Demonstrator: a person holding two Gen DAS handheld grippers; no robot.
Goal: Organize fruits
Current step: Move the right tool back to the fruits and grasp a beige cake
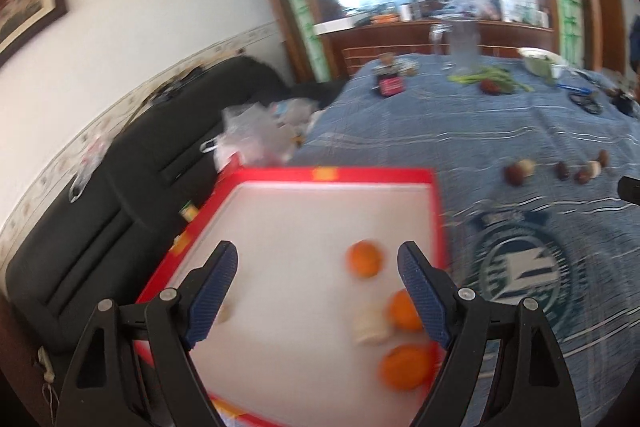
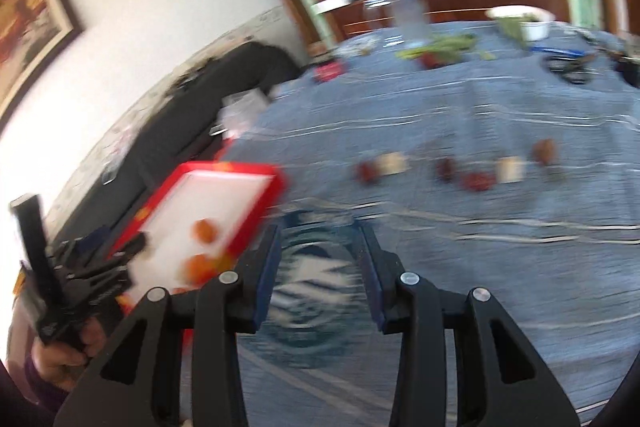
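A red tray with a white floor (image 1: 280, 227) sits at the left edge of the blue-clothed table; it also shows in the right wrist view (image 2: 224, 187). In it lie three oranges (image 1: 364, 259) (image 1: 405, 309) (image 1: 406, 367) and a pale piece of fruit (image 1: 370, 325). My left gripper (image 1: 318, 259) hangs open and empty above the tray. A row of small dark red fruits (image 2: 368, 171) and pale pieces (image 2: 510, 169) lies on the cloth. My right gripper (image 2: 320, 233) is open and empty above the round emblem on the cloth, short of that row.
A black sofa (image 1: 120, 187) with plastic bags (image 1: 252, 135) runs along the left of the table. At the far end stand a glass jug (image 1: 462, 43), green vegetables (image 1: 496, 77), a white bowl (image 1: 540, 61) and scissors (image 1: 586, 103). The left hand-held gripper shows in the right wrist view (image 2: 60, 279).
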